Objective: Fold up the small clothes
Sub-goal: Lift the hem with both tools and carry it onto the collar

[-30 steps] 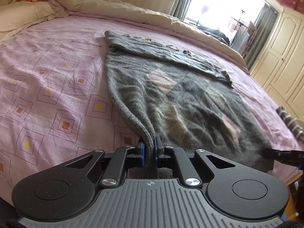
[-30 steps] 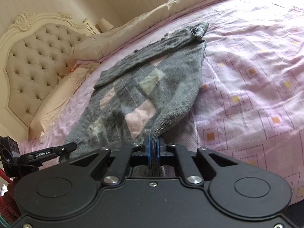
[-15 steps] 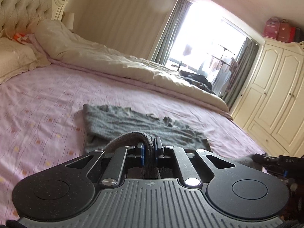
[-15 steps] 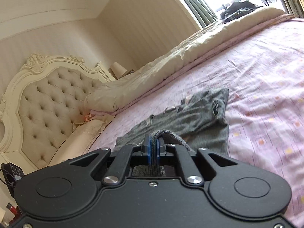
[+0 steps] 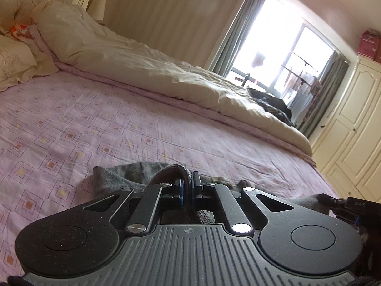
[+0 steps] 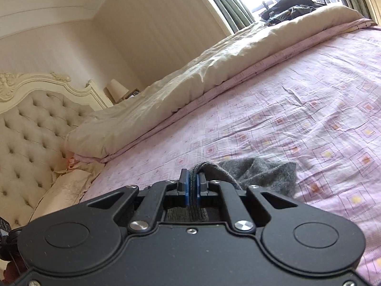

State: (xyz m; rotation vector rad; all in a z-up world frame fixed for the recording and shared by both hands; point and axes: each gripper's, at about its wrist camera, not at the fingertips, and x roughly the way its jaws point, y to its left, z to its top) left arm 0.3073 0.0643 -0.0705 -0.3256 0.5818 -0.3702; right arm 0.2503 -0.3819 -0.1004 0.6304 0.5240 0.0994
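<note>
Pink patterned bedsheet (image 5: 100, 128) fills most of what we see, with a bright window (image 5: 283, 54) behind it; our left gripper (image 5: 187, 190) has its blue-padded jaws pinched narrow on a fold of the grey knitted sweater (image 5: 123, 176), the knit looping up over the left finger (image 5: 179, 188) and running back between the pads; our right gripper (image 6: 193, 187) is likewise clamped on a ribbed edge of the same sweater (image 6: 264, 174), which drapes off to the right onto the sheet; most of the garment is hidden beneath the black gripper bodies, so we can only make out a grey corner in each view, lying near the front edge of the bed; we cannot tell how the layers lie below us; both grippers point low and nearly level across the mattress, toward the rolled cream duvet (image 5: 147, 71) along the far side; at the left view's right edge, part of the other gripper (image 5: 350, 207) is cut off; further out stand the tufted headboard (image 6: 31, 128), a cream pillow (image 5: 16, 62), dark clothes heaped on the duvet's end (image 6: 288, 6) and a cream wardrobe (image 5: 357, 124).
</note>
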